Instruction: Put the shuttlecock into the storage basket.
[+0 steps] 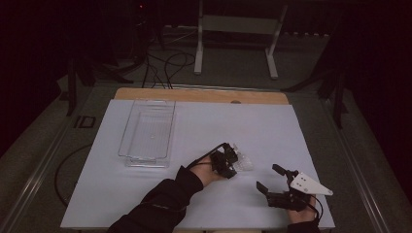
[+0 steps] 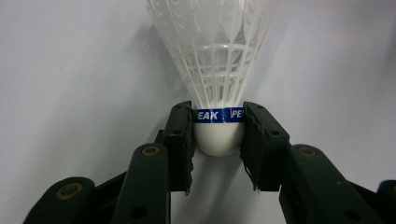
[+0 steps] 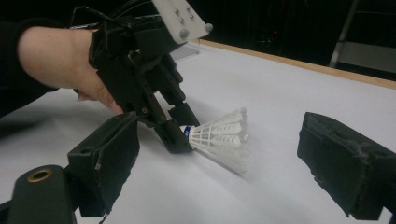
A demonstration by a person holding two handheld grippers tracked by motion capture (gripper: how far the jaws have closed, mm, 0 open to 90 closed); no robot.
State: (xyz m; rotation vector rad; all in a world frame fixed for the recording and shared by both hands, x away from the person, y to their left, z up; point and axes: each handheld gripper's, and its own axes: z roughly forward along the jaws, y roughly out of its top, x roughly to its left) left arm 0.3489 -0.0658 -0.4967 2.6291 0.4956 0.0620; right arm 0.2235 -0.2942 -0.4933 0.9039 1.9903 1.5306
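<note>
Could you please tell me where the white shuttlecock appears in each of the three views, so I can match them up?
High view: the shuttlecock lies right of centre, at the left gripper.
Left gripper view: top centre, its cork base clamped between the two black jaws.
Right gripper view: centre, skirt pointing right.
Shared landmark: the blue band around the cork.

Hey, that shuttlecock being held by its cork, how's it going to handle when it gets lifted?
The shuttlecock probably weighs very little: its skirt is thin open mesh. The left gripper clamps the rounded cork, which might pivot or slip. The skirt looks flexible, so squeezing there would likely deform it.
</note>
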